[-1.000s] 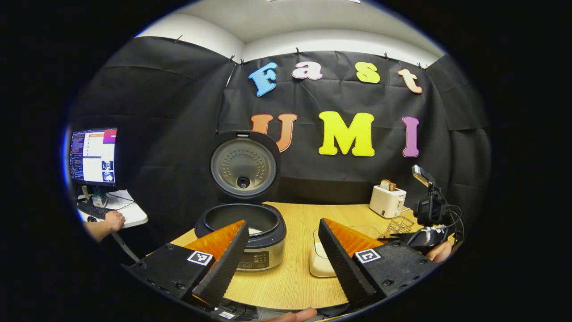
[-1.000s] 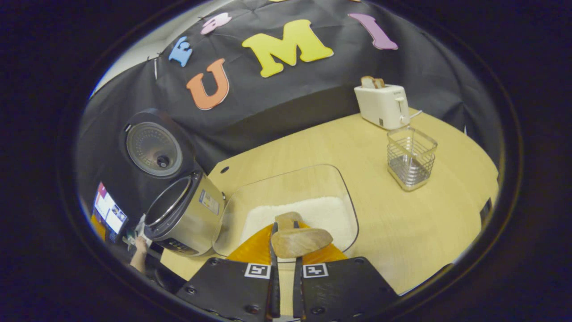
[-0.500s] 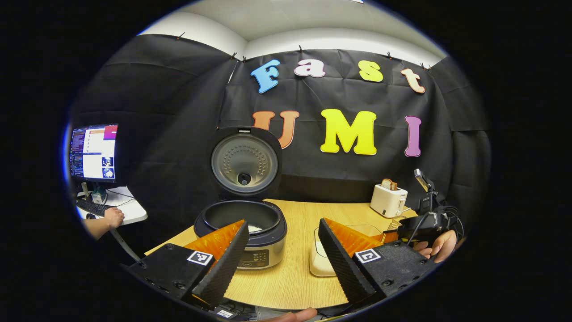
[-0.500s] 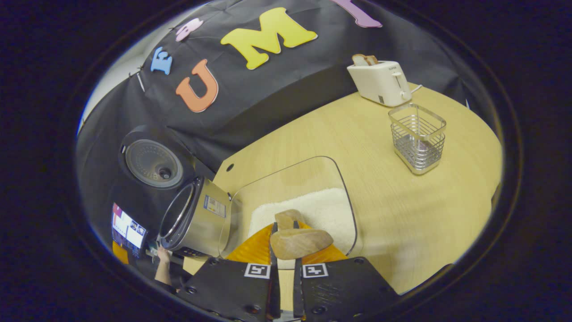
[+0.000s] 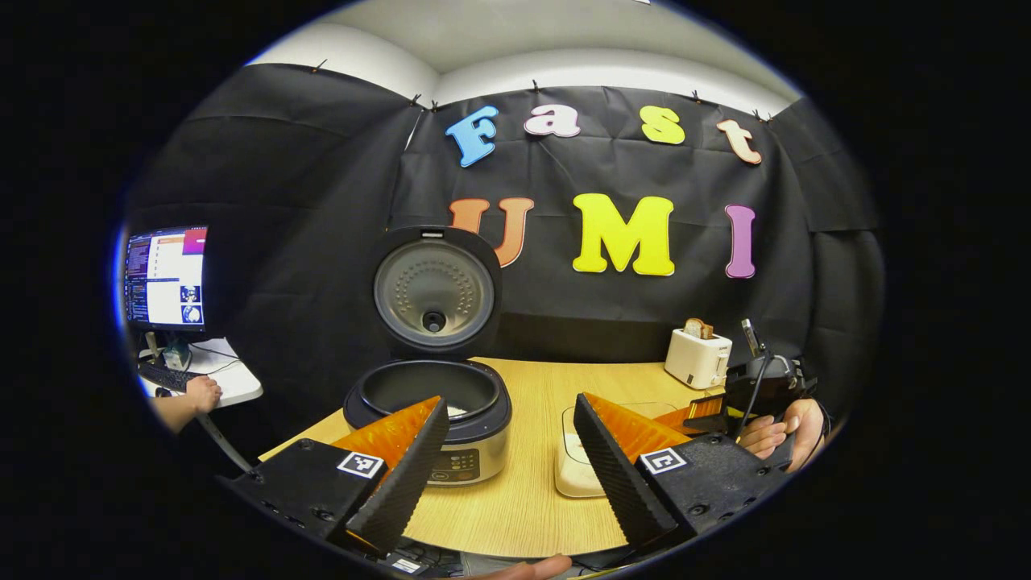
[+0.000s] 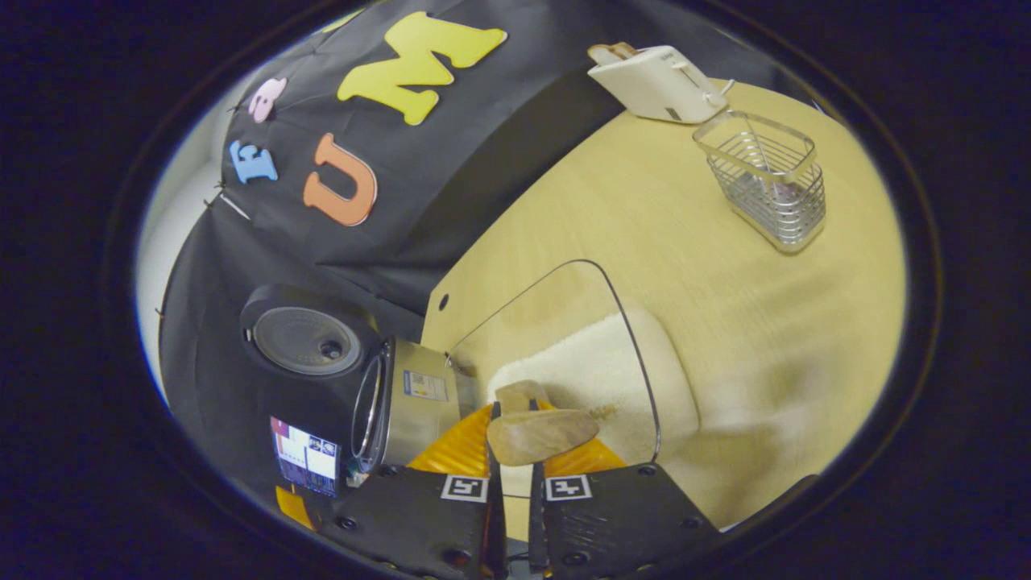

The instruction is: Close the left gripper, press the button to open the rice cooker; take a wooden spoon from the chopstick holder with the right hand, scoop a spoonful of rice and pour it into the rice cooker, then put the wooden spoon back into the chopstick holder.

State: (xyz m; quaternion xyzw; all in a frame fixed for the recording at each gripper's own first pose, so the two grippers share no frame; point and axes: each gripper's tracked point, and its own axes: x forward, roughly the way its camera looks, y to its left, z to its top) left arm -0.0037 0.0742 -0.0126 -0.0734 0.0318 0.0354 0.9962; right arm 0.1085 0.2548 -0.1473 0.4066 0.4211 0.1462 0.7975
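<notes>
The left tool (image 5: 509, 451) is wide open, with nothing between its two orange fingers, and it hangs over the near edge of the table (image 5: 532, 499). It has hardly moved since a second ago. In front of it sits the rice cooker (image 5: 431, 411) with its lid (image 5: 435, 290) standing straight up, just as before. A little white rice shows inside the pot.

The right tool (image 6: 515, 435) is closed tight on the wooden spoon (image 6: 538, 433). Both fingers press on the handle. The spoon sits just over the clear dish (image 6: 564, 362), above the white rice (image 6: 600, 374). I cannot tell if the spoon touches the rice.

The right gripper view has tipped a lot since a second ago. The rice cooker (image 6: 403, 403) now looks to be lying on its side at the left, and the toaster (image 6: 656, 80) and the wire chopstick holder (image 6: 765, 177) have slid up to the top right. The holder has no spoon in it.

In the left gripper view, the right tool (image 5: 725, 407) and the hand (image 5: 773, 435) holding it are lower now, down near the dish (image 5: 576, 471). A second ago only a bit of that hand showed. The toaster (image 5: 697, 358) stands behind them. At the far left, another hand (image 5: 201, 395) rests by a keyboard under a lit screen (image 5: 165, 278).
</notes>
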